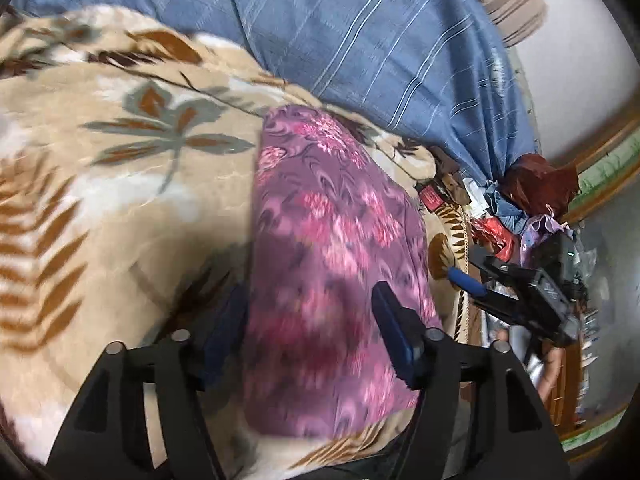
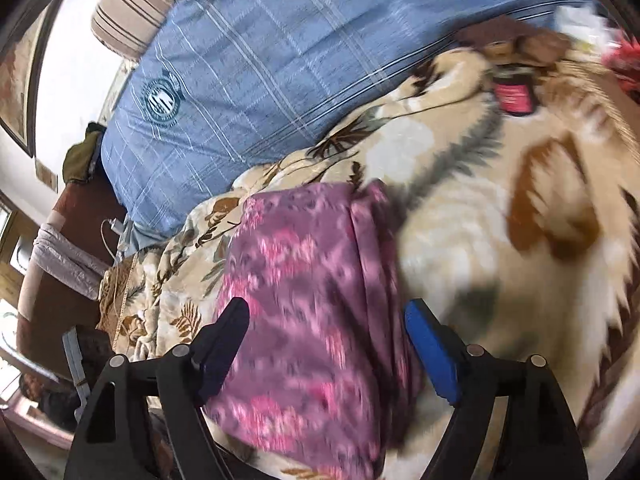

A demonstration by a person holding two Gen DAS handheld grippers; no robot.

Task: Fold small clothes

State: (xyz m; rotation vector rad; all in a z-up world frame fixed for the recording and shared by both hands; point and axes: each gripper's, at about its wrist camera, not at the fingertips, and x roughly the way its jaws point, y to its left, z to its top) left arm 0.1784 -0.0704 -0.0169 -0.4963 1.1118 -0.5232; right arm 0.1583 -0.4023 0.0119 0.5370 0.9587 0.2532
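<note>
A purple cloth [image 1: 332, 264] with pink flowers lies folded into a long narrow strip on a beige blanket [image 1: 120, 184] with brown and grey leaves, which covers the bed. The picture is a little blurred, so the small details of the cloth are not clear.

The left gripper [image 1: 310, 330] hangs over the near end of the cloth. Its fingers [image 1: 394, 328] are spread apart, with the cloth lying between them, and they do not pinch it. The other finger, at about 9 o'clock from the cloth, is dark and blurred.

The right gripper [image 2: 332, 344] stands over the same cloth [image 2: 316, 320] from the other side. Its fingers [image 2: 432, 352] are also spread wide, one on each side of the strip, and they press on nothing. In the left view this gripper shows at 3 o'clock, near the edge of the bed.

A blue striped pillow [image 2: 248, 80] lies at 12 o'clock, beyond the blanket. At 2 o'clock in the left view there is a heap of small things [image 1: 520, 208], red and blue among them, too small to tell.
</note>
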